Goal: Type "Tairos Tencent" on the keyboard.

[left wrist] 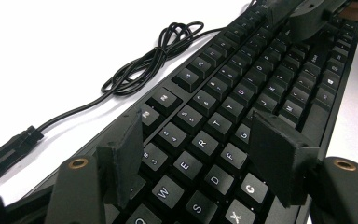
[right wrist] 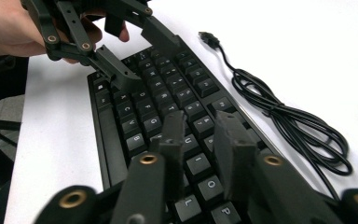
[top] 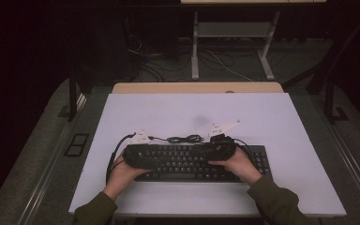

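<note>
The black keyboard (top: pixel 201 161) lies on the near part of the white tabletop (top: pixel 272 122) — stiff, flat, fairly light, best taken by its two ends. The left gripper (left wrist: pixel 200 158) hangs parted over its left keys, the right gripper (right wrist: pixel 205 140) narrower over the right, neither gripping. Its coiled cable (top: pixel 183 138) trails just beyond — a likely snag.

Left claw (left wrist: pixel 196 154) hovering over the keyboard (left wrist: pixel 242 102)

Its jaws stand apart above the letter keys, nothing pinched; the coiled cable (left wrist: pixel 154 58) lies at eleven o'clock on the white table (left wrist: pixel 51 46).
</note>
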Demonstrator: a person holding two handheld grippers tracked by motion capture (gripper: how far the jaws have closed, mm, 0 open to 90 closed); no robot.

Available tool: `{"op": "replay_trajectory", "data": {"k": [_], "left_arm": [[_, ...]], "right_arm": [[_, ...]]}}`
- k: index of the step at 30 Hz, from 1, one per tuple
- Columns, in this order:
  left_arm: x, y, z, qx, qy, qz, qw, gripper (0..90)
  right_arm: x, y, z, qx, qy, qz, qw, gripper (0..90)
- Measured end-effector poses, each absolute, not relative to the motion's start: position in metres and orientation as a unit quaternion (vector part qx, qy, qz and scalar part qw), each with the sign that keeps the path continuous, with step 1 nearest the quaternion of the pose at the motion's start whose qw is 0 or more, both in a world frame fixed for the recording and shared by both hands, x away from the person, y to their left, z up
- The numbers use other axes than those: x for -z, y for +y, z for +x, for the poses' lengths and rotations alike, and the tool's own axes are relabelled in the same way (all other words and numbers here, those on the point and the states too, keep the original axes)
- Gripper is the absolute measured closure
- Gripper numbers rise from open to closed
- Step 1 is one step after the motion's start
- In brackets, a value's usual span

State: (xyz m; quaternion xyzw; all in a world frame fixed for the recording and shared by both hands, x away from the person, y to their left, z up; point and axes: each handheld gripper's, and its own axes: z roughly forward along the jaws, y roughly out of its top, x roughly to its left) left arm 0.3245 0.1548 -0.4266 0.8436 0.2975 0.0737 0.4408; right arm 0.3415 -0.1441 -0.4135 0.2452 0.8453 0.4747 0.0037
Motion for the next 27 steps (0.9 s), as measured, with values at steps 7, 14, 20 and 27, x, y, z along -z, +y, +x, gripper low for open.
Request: {"op": "replay_trajectory", "data": {"k": [7, 14, 20, 27], "left_arm": [[0.427, 0.155, 0.325, -0.074, 0.297, 0.843, 0.441, 30.6], [0.427, 0.154, 0.325, -0.079, 0.297, 0.843, 0.440, 25.0], [0.428, 0.153, 0.325, -0.080, 0.299, 0.843, 0.440, 23.9], [0.428, 0.153, 0.325, -0.080, 0.299, 0.843, 0.440, 23.8]], "right_arm": [[0.417, -0.137, 0.342, -0.471, 0.849, 0.239, -0.003, 86.7], [0.420, -0.132, 0.339, -0.465, 0.855, 0.230, -0.006, 89.2], [0.422, -0.129, 0.336, -0.461, 0.858, 0.227, -0.012, 89.2], [0.424, -0.122, 0.332, -0.454, 0.864, 0.216, -0.017, 89.2]]}}
